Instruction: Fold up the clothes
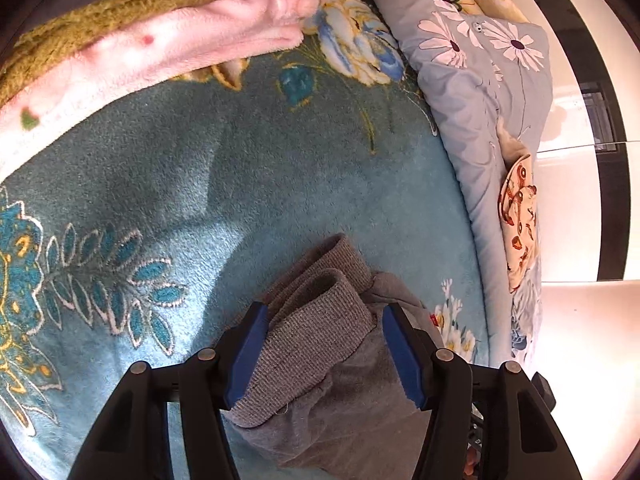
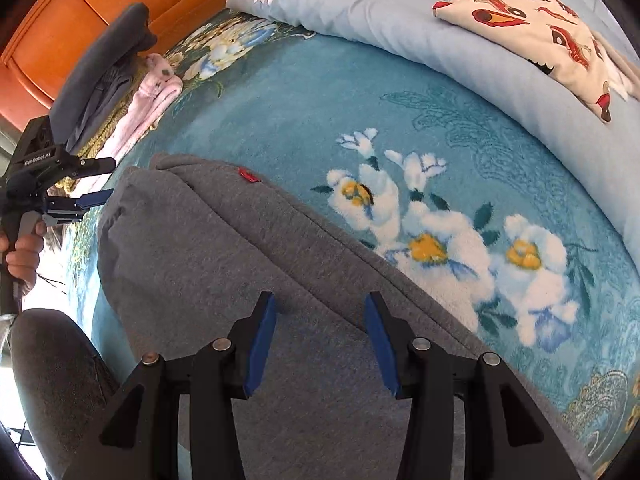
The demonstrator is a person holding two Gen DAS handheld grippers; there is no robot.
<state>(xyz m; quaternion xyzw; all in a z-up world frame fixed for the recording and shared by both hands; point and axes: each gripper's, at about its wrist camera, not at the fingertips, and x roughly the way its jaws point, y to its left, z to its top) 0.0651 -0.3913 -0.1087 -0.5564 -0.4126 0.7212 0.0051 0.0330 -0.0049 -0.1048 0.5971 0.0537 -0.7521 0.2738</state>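
Grey sweatshirt (image 2: 224, 248) lies partly folded on blue floral blanket, ribbed cuffs (image 1: 316, 312) stacked.

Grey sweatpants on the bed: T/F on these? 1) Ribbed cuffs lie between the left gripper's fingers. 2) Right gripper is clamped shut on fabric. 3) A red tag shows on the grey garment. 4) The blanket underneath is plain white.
1) True: the ribbed cuffs of the grey sweatpants lie between the left gripper's blue fingers.
2) False: the right gripper hovers open above the fabric.
3) True: a red tag shows.
4) False: the blanket is teal with flowers.
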